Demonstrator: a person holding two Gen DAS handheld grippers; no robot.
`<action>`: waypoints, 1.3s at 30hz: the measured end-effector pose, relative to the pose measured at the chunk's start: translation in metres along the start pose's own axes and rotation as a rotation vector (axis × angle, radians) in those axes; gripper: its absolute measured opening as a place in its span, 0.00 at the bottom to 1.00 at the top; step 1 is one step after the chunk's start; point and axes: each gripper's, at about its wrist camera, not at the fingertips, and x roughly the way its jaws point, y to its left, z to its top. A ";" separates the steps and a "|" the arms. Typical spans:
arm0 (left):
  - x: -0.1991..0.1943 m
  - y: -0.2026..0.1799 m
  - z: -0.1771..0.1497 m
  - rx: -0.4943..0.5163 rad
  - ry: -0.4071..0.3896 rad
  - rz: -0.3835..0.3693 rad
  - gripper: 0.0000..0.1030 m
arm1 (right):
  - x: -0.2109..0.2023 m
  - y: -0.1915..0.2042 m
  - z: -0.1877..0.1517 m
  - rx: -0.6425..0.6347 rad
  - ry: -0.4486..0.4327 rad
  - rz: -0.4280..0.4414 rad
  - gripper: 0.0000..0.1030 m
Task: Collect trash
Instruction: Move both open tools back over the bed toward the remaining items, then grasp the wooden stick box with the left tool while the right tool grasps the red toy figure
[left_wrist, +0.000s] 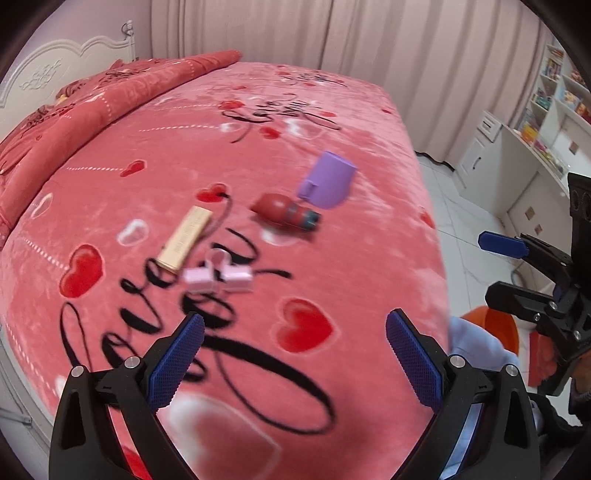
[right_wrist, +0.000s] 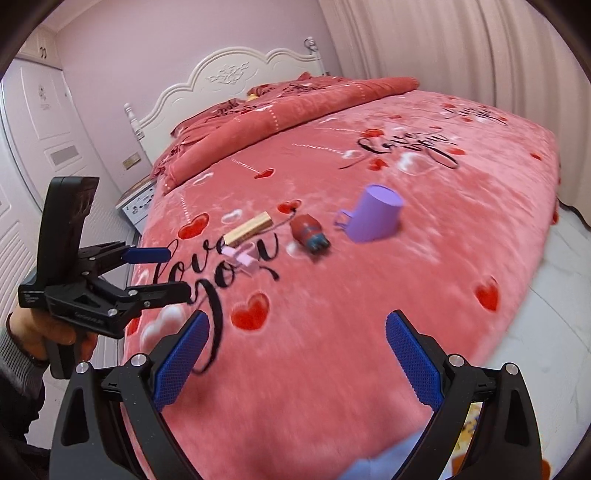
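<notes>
Here, four small things lie together on the bed (left_wrist: 332, 110), on its pink blanket printed with red hearts and black script. A purple cup (left_wrist: 327, 180) sits tipped on its side, handle toward the foot of the bed. Just beside it lies a small red bottle (left_wrist: 286, 210) with a blue cap. Near that, a slim gold box (left_wrist: 184, 236) rests at a slant, and close to its lower end lie some pale pink pieces (left_wrist: 218, 277), too blurred to identify.

The left tool (left_wrist: 294, 354) hangs above the near part of the blanket, its blue-padded fingers spread wide and holding nothing, well short of the items. The right tool (right_wrist: 297, 354) is likewise spread wide and empty over the blanket, further toward the foot of the bed. A hand (right_wrist: 55, 332) grips the left tool's handle in the right wrist view.

A white carved headboard (right_wrist: 236, 77) stands at the far end of the bed, with a folded red quilt (right_wrist: 295, 107) in front of it. Pale curtains (left_wrist: 295, 33) hang behind.
</notes>
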 end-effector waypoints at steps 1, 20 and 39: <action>0.003 0.007 0.004 0.001 0.002 0.000 0.94 | 0.007 0.002 0.005 -0.004 0.003 0.004 0.92; 0.112 0.115 0.066 0.069 0.075 -0.047 0.90 | 0.170 -0.001 0.075 -0.109 0.082 0.039 0.70; 0.138 0.132 0.055 0.083 0.066 -0.051 0.34 | 0.230 -0.018 0.068 -0.145 0.141 -0.018 0.40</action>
